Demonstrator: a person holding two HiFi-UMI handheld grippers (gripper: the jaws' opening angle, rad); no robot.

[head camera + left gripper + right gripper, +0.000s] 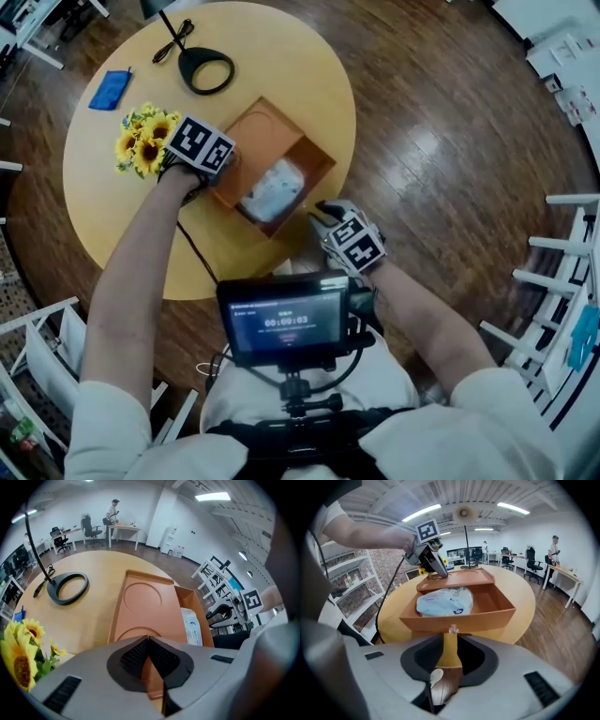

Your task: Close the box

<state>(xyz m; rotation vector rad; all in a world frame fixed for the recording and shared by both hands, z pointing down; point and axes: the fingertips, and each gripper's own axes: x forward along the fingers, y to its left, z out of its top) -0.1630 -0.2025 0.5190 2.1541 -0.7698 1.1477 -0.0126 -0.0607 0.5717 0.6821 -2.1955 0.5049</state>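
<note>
The open orange box [317, 161] sits on the round counter [281, 56] at frame centre. Your left gripper [228, 162], pressed together, meets its flipped-back lid [264, 129]. Your right gripper [324, 210], spread, hovers at its lower right.

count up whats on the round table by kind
orange box, lid open: 1
white packet lying in the box: 1
sunflower bunch: 1
black ring-shaped stand with a cable: 1
blue cloth: 1
total: 5
</note>
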